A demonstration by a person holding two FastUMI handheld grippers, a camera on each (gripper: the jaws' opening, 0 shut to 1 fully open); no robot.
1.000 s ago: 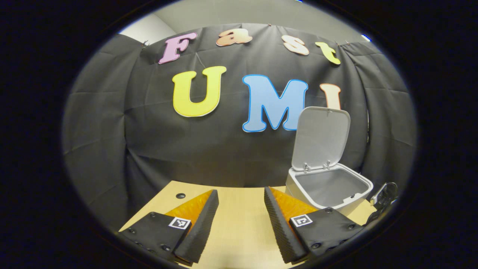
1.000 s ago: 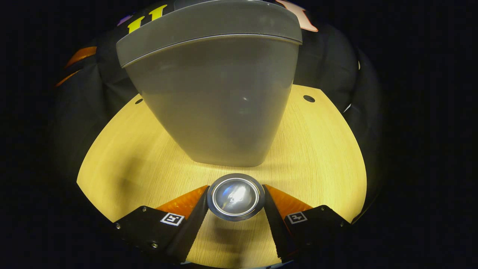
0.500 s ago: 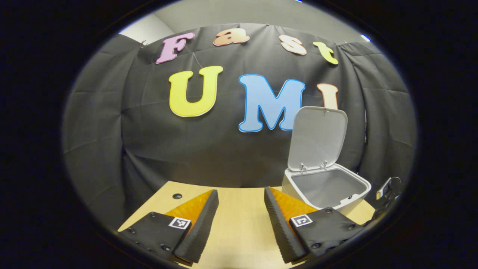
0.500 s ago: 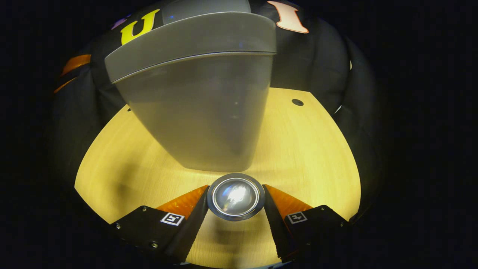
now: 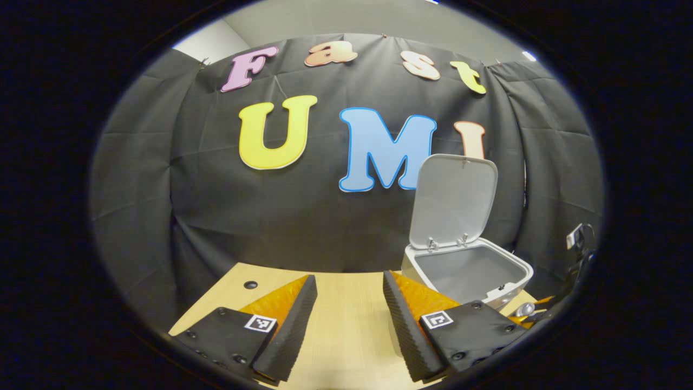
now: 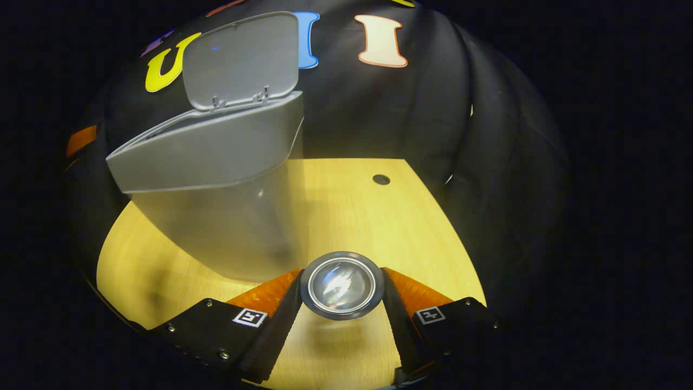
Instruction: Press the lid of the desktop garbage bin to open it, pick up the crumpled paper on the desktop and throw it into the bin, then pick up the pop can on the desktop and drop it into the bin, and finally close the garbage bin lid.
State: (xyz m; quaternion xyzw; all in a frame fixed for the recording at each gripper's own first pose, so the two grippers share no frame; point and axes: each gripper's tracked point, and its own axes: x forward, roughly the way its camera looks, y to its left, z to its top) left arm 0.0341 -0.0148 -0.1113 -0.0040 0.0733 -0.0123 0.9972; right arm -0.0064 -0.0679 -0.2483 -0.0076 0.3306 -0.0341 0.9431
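Observation:
The grey desktop bin (image 5: 468, 273) stands at the right of the left gripper view with its lid (image 5: 452, 200) raised upright. My left gripper (image 5: 346, 319) hovers open over the wooden desk (image 5: 346, 341), left of the bin, with nothing between its fingers. In the right gripper view my right gripper (image 6: 342, 314) is shut on the pop can (image 6: 342, 284), whose round end faces the camera. The can hangs above the desk (image 6: 411, 227), to the right of the bin (image 6: 211, 179) and below its rim. The bin's lid (image 6: 241, 59) stands open. At the far right edge of the left gripper view, part of the right gripper (image 5: 533, 311) shows.
The black cloth wall closes the desk off behind and at both sides. A small round hole (image 5: 250, 284) is in the desk at the far left, and another hole (image 6: 381, 179) is in its far right corner.
My right gripper has lifted the can and swung right, so the bin has slid left and shrunk and its open lid shows. The left gripper has drifted slightly right.

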